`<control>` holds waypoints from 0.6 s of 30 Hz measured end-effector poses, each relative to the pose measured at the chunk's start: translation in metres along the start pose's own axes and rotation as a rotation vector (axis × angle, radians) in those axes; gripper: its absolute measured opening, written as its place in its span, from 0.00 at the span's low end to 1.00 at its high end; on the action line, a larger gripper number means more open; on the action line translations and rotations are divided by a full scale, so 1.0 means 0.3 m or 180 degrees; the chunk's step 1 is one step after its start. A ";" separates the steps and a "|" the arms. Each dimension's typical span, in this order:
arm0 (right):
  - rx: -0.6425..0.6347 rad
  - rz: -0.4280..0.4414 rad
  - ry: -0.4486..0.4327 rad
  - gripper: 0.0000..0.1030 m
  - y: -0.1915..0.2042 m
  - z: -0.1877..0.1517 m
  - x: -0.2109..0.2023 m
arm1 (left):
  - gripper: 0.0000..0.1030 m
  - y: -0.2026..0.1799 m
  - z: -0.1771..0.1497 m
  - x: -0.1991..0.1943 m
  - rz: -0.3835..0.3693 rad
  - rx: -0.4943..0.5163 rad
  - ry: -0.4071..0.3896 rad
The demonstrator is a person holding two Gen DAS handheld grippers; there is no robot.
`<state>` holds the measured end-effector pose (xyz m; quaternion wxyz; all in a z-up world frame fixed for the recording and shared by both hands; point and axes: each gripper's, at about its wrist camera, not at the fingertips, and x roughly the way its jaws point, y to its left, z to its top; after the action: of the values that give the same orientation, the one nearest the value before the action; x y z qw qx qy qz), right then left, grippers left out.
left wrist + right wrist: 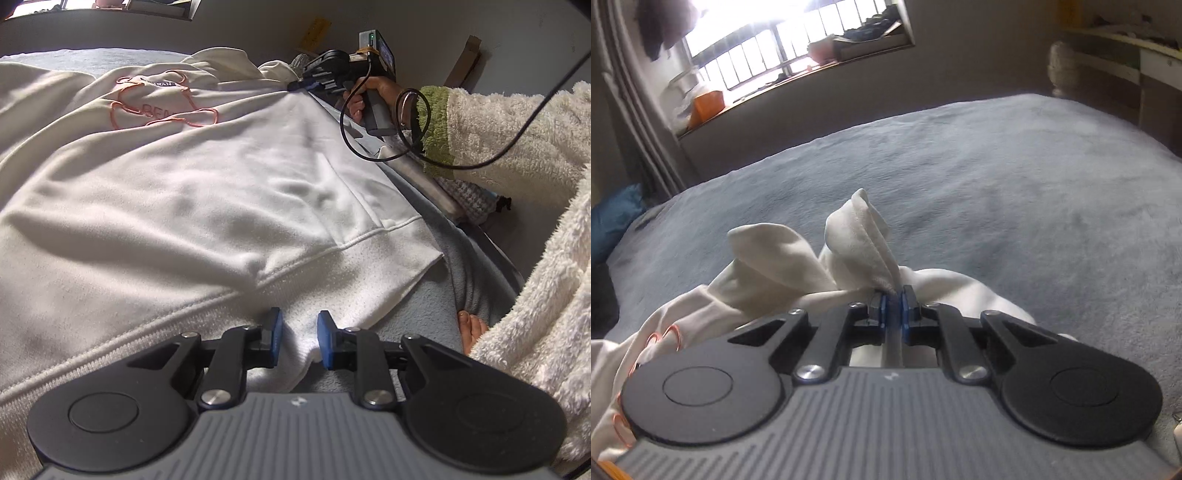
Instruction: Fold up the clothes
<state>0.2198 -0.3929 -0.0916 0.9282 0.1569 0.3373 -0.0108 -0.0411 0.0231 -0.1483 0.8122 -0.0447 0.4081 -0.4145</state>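
- Right tool (893, 306): clenched on a fold of the sweatshirt (857, 236) near a stitched seam; the pinched cloth stands up in a peak ahead of the pads.
- Left tool (298, 338): jaws stand apart astride the ribbed hem (207, 314); cloth lies between the blue pads (325, 339), but whether they press on it cannot be told.
- Sweatshirt, cream-white: spread over the grey blanket (997, 166) of the bed, hem toward the left tool, chest and collar end toward the right tool as seen from the left wrist view.
- Step in hand, as judged: hem and upper edge are taken up so the body can be drawn flat or folded over.
- Doing it well: seat the left pads fully on the hem band before any lift, taking both layers; keep the two tools level and the cloth taut between them; carry low over the bed so no crease drags in.
- Risk, as judged: the right grip holds a bunched fold, which may slip or twist the edge.
- Writing: an orange outline design (166, 103) on the chest with letters reading roughly "BE…", the rest lost in folds; a small dark label (160, 84) above it, too small to read.
- Person: a hand (369, 96) in a fluffy cream sleeve (509, 125) with a green cuff holds the right tool's handle.
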 end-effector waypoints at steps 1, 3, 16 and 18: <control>0.0058 0.0002 0.0043 0.07 -0.024 -0.002 0.014 | 0.22 0.002 0.000 0.000 -0.0007 -0.0003 0.0002; 0.0088 -0.0028 0.0084 0.10 -0.048 -0.016 0.035 | 0.22 0.002 -0.001 -0.001 -0.0005 0.0003 -0.0001; 0.0742 0.0105 0.0252 0.55 -0.129 -0.070 -0.242 | 0.25 0.000 0.006 -0.025 -0.0078 -0.0101 -0.0072; 0.0674 0.0283 0.0430 0.55 -0.084 -0.130 -0.309 | 0.32 0.009 0.019 -0.060 -0.0153 -0.0161 -0.0115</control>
<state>0.1207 -0.4130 -0.0686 0.8812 0.2692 0.3887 0.0054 -0.0410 0.0362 -0.1343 0.8078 -0.0826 0.4025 -0.4226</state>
